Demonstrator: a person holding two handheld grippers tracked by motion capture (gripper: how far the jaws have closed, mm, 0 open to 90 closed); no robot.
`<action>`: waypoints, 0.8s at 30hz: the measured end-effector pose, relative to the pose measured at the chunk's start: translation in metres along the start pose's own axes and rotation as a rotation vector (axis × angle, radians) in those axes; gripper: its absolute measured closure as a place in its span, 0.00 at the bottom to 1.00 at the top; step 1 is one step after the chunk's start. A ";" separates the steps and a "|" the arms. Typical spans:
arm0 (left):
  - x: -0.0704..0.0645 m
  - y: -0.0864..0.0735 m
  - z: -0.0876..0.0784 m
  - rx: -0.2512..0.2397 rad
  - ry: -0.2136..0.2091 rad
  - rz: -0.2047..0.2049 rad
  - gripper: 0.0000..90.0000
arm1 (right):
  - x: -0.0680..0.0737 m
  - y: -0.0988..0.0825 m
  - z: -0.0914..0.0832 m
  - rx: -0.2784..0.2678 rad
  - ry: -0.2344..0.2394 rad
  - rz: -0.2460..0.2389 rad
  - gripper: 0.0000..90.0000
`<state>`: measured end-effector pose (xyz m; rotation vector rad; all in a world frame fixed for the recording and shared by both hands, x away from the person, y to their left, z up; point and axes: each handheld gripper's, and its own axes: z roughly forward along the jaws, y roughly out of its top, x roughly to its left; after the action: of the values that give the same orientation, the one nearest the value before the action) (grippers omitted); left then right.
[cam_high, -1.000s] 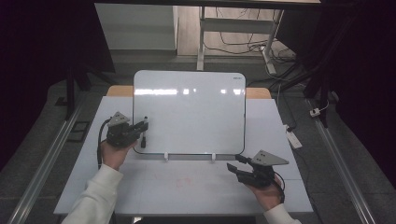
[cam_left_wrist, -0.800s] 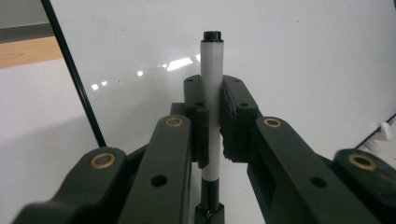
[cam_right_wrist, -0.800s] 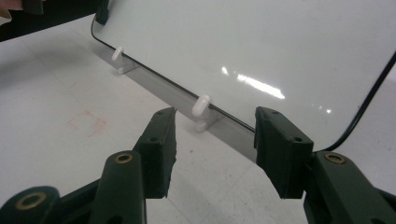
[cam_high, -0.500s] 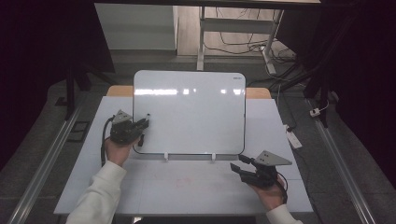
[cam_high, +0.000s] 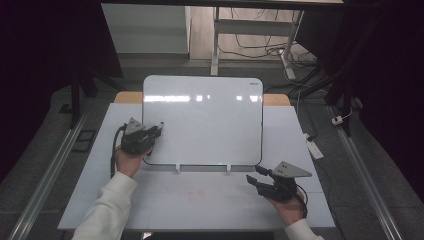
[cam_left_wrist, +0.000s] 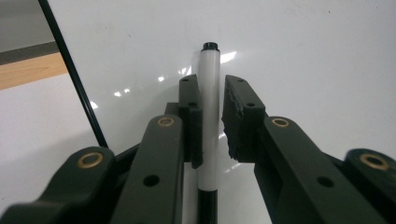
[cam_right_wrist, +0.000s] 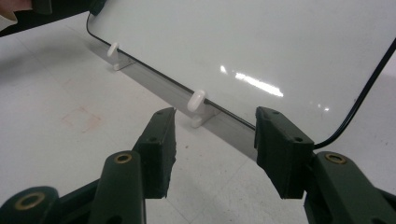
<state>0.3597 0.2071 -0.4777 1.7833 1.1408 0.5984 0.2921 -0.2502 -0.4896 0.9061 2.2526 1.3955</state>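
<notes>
- The left claw has just been opening; a white marker pen with a black cap lies between its pads on the glossy white whiteboard, with a gap at the right pad
- The right claw hangs wide and empty over the white bench; it is near the board's lower edge and white plastic pegs
</notes>
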 end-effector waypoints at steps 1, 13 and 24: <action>0.000 0.000 -0.001 -0.005 -0.001 0.002 0.82 | 0.000 0.000 0.000 0.000 0.001 0.000 0.53; -0.004 -0.001 -0.027 0.005 -0.135 0.018 0.48 | -0.007 -0.003 -0.002 0.003 -0.016 -0.006 0.52; -0.013 -0.024 -0.059 0.068 -0.219 0.045 0.35 | -0.019 -0.009 -0.010 0.005 -0.044 -0.026 0.48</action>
<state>0.2977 0.2248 -0.4704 1.8855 0.9831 0.3830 0.2971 -0.2721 -0.4943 0.8969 2.2282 1.3467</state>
